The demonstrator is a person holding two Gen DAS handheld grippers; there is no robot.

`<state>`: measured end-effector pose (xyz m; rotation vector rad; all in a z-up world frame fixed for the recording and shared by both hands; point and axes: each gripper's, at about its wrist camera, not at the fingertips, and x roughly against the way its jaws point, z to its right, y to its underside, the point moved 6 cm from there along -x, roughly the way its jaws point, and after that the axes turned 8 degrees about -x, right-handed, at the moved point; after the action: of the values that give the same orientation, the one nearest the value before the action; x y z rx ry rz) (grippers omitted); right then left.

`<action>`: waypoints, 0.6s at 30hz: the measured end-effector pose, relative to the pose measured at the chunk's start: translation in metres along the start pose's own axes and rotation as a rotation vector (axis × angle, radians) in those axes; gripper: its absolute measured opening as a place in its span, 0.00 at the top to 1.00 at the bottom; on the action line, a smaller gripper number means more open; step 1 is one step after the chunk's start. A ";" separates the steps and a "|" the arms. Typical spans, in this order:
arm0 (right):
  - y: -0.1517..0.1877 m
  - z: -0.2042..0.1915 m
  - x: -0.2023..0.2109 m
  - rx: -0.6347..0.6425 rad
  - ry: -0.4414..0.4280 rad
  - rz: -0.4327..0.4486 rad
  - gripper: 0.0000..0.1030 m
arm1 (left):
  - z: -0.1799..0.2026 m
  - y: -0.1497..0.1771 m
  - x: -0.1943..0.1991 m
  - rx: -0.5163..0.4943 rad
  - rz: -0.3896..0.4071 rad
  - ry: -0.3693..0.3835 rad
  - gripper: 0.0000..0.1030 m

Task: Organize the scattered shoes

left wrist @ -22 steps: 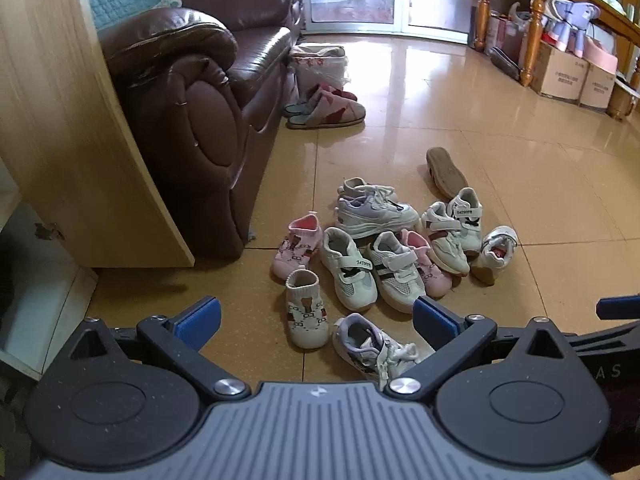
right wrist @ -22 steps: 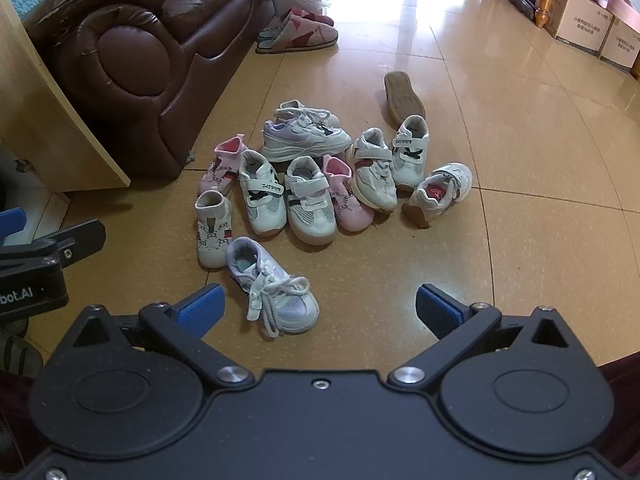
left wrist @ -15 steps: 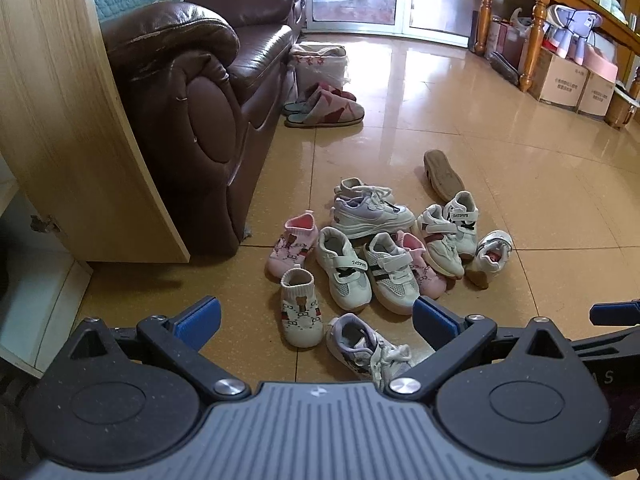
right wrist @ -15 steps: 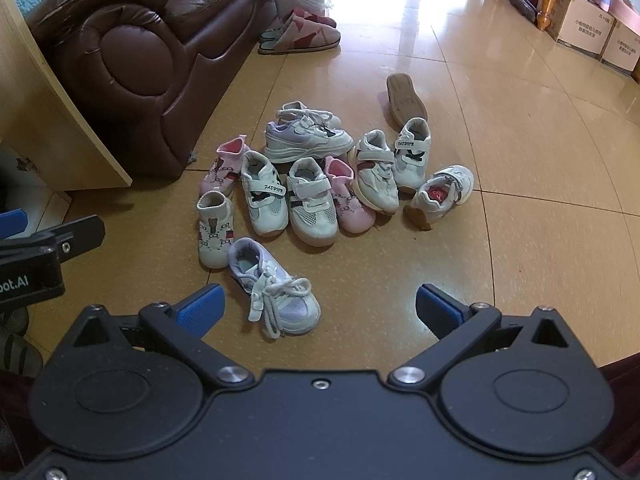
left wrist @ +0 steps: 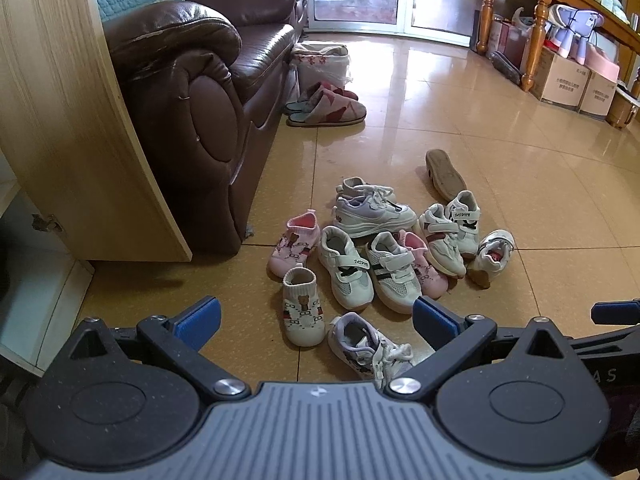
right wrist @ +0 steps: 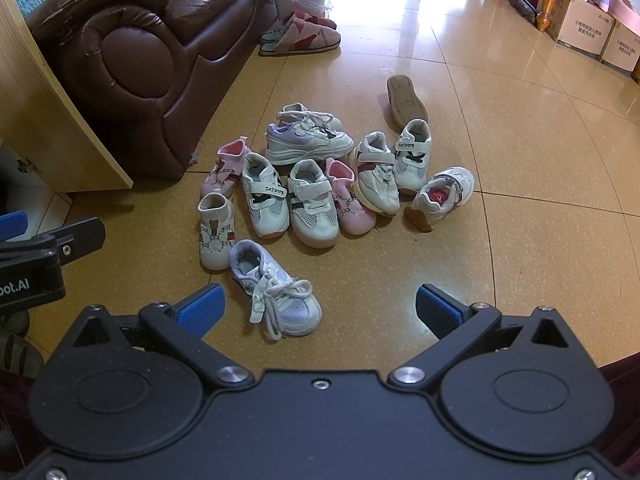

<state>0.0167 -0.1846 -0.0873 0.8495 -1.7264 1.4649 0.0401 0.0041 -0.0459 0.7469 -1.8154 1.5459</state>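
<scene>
Both grippers hang above the tiled floor (left wrist: 500, 152) with their jaws spread wide and nothing between them: the left gripper (left wrist: 316, 318) sits at the bottom of its own view, and the right gripper (right wrist: 318, 306) likewise in its view. The pile of children's shoes (right wrist: 320, 184) lies in the middle of both frames, just right of the brown leather sofa (left wrist: 208, 120). Nearest the grippers is a lavender laced sneaker (right wrist: 276, 290), lying just beyond the right gripper's left blue pad and apart from it. Just to its upper left stands a white bear-print sock shoe (right wrist: 216, 236). Behind them, packed side by side, are white strap sneakers (right wrist: 288, 204) and pink sock shoes (right wrist: 348, 200). At the pile's right edge a white shoe (right wrist: 440, 196) lies tipped on its side. A brown insole (right wrist: 406, 98) lies beyond the pile, upper right of centre. A pair of slippers (left wrist: 328, 106) rests near the sofa's far end.
</scene>
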 end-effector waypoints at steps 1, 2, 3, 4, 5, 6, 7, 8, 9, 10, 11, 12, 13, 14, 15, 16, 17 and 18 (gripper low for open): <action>0.000 0.000 0.000 0.000 -0.001 0.000 0.00 | 0.000 0.000 0.000 0.000 0.000 0.000 0.00; -0.001 0.000 0.000 0.000 -0.001 0.000 0.00 | 0.000 0.000 0.000 -0.001 -0.001 0.000 0.00; 0.000 0.000 0.000 0.001 -0.001 0.001 0.00 | 0.000 -0.001 0.000 -0.001 -0.001 0.000 0.00; 0.000 0.001 0.000 0.001 -0.001 0.002 0.00 | 0.000 -0.001 0.000 -0.001 -0.002 -0.001 0.00; 0.001 0.000 0.000 0.001 0.000 0.003 0.00 | 0.000 -0.001 0.001 0.000 -0.003 -0.002 0.00; 0.001 -0.001 0.000 0.002 0.001 0.004 0.00 | -0.001 0.000 0.001 0.001 -0.003 -0.002 0.00; 0.001 -0.002 0.000 0.002 0.001 0.005 0.00 | -0.001 0.002 0.000 0.003 -0.003 -0.002 0.00; 0.001 -0.001 0.000 0.002 0.001 0.005 0.00 | -0.001 0.002 0.000 0.004 -0.003 -0.003 0.00; 0.001 -0.001 0.001 0.001 0.000 0.005 0.00 | -0.001 0.002 0.000 0.004 -0.004 -0.003 0.00; 0.000 -0.001 0.001 0.000 0.000 0.004 0.00 | -0.002 0.002 0.000 0.004 -0.004 -0.003 0.00; 0.000 -0.001 0.001 -0.001 -0.001 0.004 0.00 | -0.002 0.002 0.000 0.004 -0.005 -0.004 0.00; -0.001 0.000 0.001 0.000 -0.001 0.004 0.00 | -0.003 0.002 0.000 0.005 -0.006 -0.004 0.00; -0.001 0.000 0.001 0.000 -0.002 0.004 0.00 | -0.003 0.002 0.000 0.005 -0.006 -0.004 0.00; -0.001 -0.001 0.001 -0.001 -0.001 0.004 0.00 | -0.004 0.002 0.000 0.006 -0.007 -0.005 0.00; -0.001 -0.003 0.001 -0.001 0.000 0.004 0.00 | -0.005 0.002 -0.001 0.006 -0.008 -0.005 0.00; -0.001 -0.003 0.001 -0.002 0.001 0.005 0.00 | -0.005 0.002 -0.001 0.007 -0.008 -0.005 0.00; -0.001 -0.003 0.001 -0.004 0.001 0.006 0.00 | -0.006 0.002 -0.001 0.007 -0.009 -0.005 0.00; -0.001 -0.003 0.001 -0.005 0.001 0.006 0.00 | -0.005 0.002 0.000 0.006 -0.009 -0.005 0.00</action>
<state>0.0173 -0.1814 -0.0859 0.8421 -1.7323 1.4643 0.0390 0.0094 -0.0472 0.7616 -1.8096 1.5463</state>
